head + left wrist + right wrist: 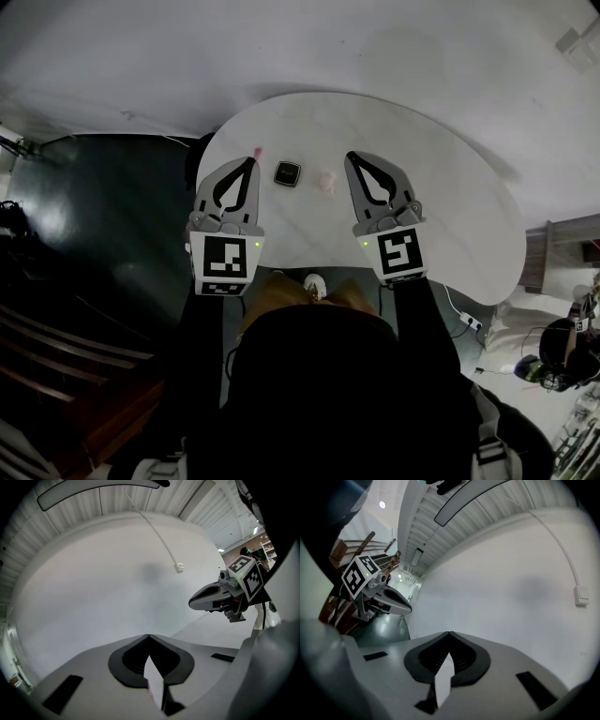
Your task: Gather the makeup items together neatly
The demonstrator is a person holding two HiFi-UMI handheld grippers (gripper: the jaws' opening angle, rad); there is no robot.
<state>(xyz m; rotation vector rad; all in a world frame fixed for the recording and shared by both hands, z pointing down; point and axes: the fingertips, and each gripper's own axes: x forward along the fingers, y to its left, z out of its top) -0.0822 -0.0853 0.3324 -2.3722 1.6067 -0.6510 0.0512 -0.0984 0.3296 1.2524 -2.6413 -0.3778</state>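
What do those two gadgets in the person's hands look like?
Each is a grey tool: the left gripper and right gripper end in two pointed jaws lined with black ribbed pads. Behind each sits a white cube printed with black square markers, with a small green light beside it. The person wears black sleeves.

The right claw (449,633) fills the bottom of the frame, its two grey jaws closed tip to tip and the dark ribbed pads drawn together behind them. Beyond it stands a plain white wall (501,588), where a thin cable (555,541) runs down to a small white box (581,596) under a ribbed ceiling with a long light fitting (468,498). At the upper left the left claw (407,609) hangs above a dark green floor (386,625), its marker cube (358,578) showing.
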